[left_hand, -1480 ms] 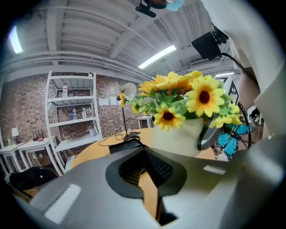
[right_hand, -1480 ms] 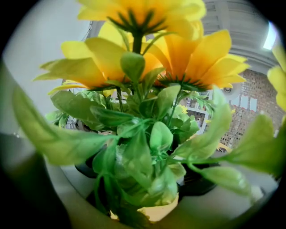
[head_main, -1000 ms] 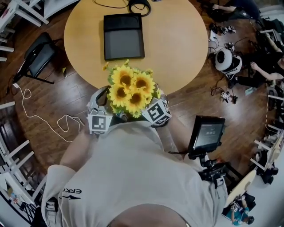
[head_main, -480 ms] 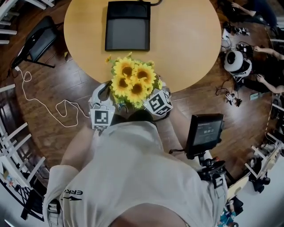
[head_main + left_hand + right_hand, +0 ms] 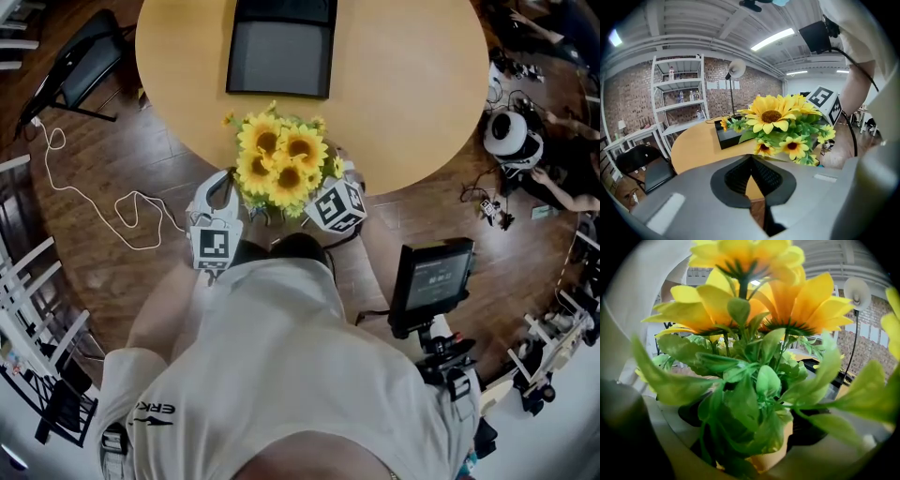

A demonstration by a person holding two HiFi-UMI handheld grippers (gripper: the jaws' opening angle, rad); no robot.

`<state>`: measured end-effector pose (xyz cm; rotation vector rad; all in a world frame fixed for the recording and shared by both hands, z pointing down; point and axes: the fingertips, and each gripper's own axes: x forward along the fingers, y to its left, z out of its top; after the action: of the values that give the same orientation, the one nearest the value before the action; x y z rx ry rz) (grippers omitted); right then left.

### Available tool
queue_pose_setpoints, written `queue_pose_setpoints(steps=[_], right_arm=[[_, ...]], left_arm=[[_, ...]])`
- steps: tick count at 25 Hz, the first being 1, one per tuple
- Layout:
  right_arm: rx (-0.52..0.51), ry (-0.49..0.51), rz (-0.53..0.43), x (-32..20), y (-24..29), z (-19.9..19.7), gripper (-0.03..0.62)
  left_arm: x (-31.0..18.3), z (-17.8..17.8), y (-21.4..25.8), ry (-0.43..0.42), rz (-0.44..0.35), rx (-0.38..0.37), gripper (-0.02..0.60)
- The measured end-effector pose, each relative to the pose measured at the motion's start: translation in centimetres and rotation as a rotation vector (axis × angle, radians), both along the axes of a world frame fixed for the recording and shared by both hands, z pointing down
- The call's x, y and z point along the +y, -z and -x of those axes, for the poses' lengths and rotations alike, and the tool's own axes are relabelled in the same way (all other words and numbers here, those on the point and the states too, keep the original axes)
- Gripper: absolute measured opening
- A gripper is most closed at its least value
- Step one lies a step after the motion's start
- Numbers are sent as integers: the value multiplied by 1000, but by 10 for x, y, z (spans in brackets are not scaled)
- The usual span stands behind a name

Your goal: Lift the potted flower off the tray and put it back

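Observation:
The potted flower point(image 5: 281, 161), a bunch of yellow sunflowers with green leaves, hangs just off the near edge of the round wooden table point(image 5: 403, 84). My right gripper point(image 5: 328, 192) is shut on its pot point(image 5: 771, 453), which shows pale orange between the dark pads under the leaves. The left gripper point(image 5: 219, 187) sits just left of the flowers, jaws shut and empty point(image 5: 751, 159); the blooms point(image 5: 780, 119) lie to its right. The black tray point(image 5: 279, 52) lies empty on the table's far side.
A black chair point(image 5: 82, 61) stands left of the table, with a white cable point(image 5: 112, 208) on the wood floor. A screen on a stand point(image 5: 431, 279) is at my right. People and gear crowd the far right point(image 5: 525, 141). White shelving point(image 5: 677, 96) lines the brick wall.
Both grippers and the flower have sunk lower, staying beside the table's near edge. The right gripper's hold on the pot and the shut left jaws are unchanged.

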<state>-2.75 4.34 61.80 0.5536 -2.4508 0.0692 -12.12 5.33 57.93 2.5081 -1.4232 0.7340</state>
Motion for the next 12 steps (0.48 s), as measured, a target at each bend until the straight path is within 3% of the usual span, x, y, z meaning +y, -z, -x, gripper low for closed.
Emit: queue_pose_setpoints(steps=[12], right_arm=[[27,132,-49,-8,-7,2,525]], left_arm=[[4,8,-12,12,26,-4,2]])
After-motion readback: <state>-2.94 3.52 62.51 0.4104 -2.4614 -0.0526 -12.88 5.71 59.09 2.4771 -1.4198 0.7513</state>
